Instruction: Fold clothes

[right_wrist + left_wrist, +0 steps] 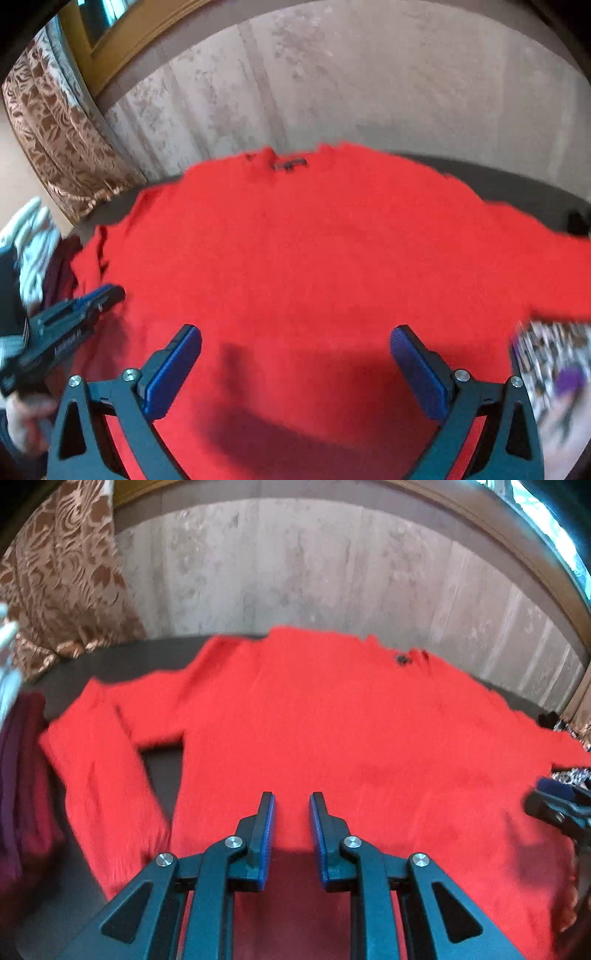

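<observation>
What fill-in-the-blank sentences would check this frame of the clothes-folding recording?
1. The garment spread flat on the dark surface is a ____ sweater.
2. The right gripper has its jaws ____, with nothing between them.
3. The sweater's folded sleeve lies beside a stack of ____ clothes.
4. Neither the left gripper nor the right one is ____ the sweater.

Missing words: red; open; dark red; gripping

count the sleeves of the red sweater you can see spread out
2. One sleeve lies bent toward the camera at the left of the red sweater; the other sleeve stretches right, its end hidden past the frame edge.
</observation>
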`<state>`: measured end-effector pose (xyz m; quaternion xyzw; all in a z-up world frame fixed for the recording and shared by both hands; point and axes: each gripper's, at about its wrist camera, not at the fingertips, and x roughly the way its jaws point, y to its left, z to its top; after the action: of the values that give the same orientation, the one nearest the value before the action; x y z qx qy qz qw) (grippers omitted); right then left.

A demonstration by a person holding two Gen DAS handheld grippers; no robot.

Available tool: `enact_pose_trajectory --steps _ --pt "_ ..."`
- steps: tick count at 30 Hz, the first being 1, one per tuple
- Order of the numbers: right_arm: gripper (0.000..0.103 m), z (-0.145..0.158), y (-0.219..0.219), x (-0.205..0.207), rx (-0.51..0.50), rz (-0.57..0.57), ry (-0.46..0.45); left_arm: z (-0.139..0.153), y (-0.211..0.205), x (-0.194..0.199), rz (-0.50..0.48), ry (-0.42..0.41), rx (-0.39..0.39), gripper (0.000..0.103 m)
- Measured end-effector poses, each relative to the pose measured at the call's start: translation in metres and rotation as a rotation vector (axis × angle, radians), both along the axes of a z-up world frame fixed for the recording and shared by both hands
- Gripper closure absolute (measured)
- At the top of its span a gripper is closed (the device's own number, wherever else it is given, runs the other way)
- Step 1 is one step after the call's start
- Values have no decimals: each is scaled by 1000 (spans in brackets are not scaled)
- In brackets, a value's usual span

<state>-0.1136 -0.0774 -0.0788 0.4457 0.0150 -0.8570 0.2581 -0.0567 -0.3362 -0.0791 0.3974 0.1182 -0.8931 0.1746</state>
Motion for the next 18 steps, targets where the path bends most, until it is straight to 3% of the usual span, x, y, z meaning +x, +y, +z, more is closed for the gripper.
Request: enact_pose_trajectory --steps 5,15,18 --pt "0 -16 30 26 21 -34 -2 -5 -11 26 74 -4 13 81" --pt "0 -24 9 25 111 -30 32 -8 -8 49 82 17 0 80" --pt "0 -21 22 23 39 -27 18 -9 -10 47 82 23 5 80"
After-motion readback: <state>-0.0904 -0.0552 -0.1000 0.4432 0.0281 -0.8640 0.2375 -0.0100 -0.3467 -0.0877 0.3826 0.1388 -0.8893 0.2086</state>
